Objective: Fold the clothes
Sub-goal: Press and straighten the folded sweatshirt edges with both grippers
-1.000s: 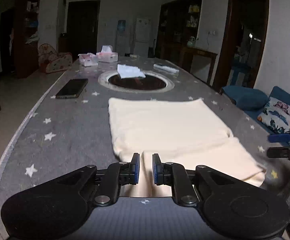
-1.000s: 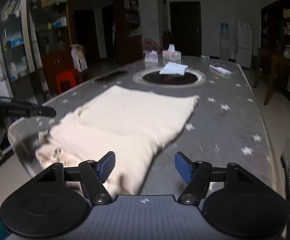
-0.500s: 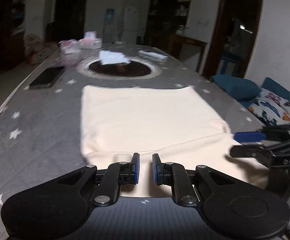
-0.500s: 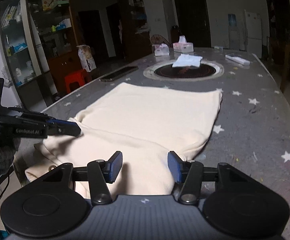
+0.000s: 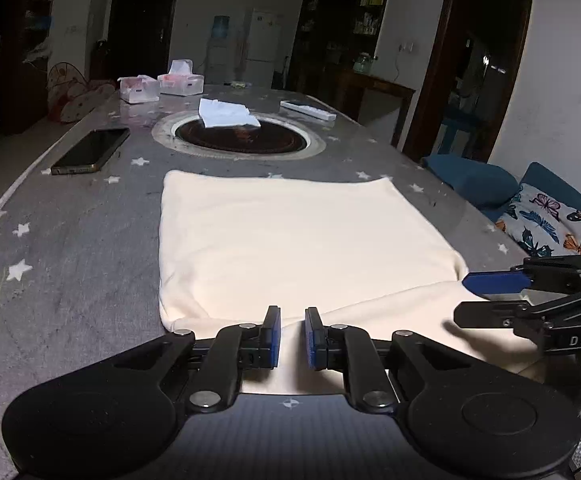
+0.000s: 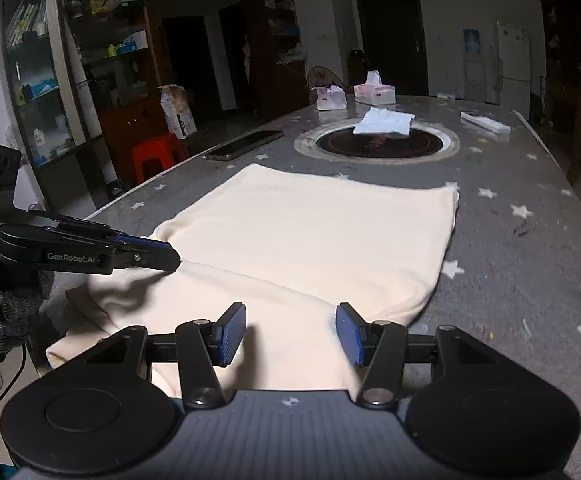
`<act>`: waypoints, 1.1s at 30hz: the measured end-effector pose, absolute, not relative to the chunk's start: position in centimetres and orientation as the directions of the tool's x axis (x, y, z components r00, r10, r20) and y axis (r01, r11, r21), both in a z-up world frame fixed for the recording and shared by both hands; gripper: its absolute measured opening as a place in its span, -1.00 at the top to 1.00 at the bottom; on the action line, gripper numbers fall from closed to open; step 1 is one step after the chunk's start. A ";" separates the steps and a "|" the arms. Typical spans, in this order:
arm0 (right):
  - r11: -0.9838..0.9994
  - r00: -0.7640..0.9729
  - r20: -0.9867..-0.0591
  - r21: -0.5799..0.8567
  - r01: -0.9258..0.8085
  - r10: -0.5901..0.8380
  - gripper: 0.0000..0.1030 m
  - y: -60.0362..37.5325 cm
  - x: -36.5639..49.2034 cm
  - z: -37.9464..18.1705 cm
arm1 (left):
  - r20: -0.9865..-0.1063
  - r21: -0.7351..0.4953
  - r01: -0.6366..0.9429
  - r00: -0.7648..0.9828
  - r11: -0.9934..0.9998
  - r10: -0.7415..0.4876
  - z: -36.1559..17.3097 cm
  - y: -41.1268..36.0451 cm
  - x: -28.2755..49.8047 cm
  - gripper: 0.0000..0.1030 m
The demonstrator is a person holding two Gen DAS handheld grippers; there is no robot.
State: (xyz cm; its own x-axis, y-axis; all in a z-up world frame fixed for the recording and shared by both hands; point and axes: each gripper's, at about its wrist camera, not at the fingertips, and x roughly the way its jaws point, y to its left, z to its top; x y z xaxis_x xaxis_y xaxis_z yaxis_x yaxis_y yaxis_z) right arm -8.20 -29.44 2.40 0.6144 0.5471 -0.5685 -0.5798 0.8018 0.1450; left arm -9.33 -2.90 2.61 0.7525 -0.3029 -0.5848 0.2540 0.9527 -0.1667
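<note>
A cream garment [image 5: 290, 240] lies flat on the grey star-patterned table [image 5: 70, 248], its near part folded over; it also shows in the right wrist view [image 6: 310, 236]. My left gripper [image 5: 292, 338] hovers over the garment's near edge with its jaws a narrow gap apart and nothing between them. In the right wrist view it [image 6: 146, 256] comes in from the left over the near-left corner. My right gripper [image 6: 290, 334] is open over the near edge, and it also shows at the right of the left wrist view [image 5: 486, 298].
A black phone [image 5: 90, 152] lies at the far left. A round inset burner [image 5: 242, 140] with a white cloth [image 5: 226, 114] on it is beyond the garment. Tissue boxes [image 5: 162, 86] and a remote [image 5: 308, 110] lie at the back. A red stool [image 6: 154, 156] stands left of the table.
Both grippers have moved in toward the garment's near edge. The right gripper's jaws have opened wider than half a second ago. The garment lies as before.
</note>
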 end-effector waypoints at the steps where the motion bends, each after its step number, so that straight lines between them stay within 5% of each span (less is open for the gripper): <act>1: 0.797 0.615 -0.563 0.139 -0.588 0.552 0.01 -29.3 -8.2 2.7 | -0.577 -0.167 0.262 0.756 0.951 -0.310 2.9 -3.0 -9.5 0.71; 20: 0.672 0.567 -0.619 -0.085 -0.736 0.543 -0.05 -26.1 -13.2 2.2 | -0.588 -0.030 0.398 0.735 0.917 -0.338 2.0 -3.9 -14.3 0.46; 33: 0.710 0.586 -0.601 -0.044 -0.703 0.543 -0.06 -27.8 -14.9 2.5 | -0.575 0.042 0.408 0.757 0.912 -0.312 2.7 -3.9 -17.0 0.36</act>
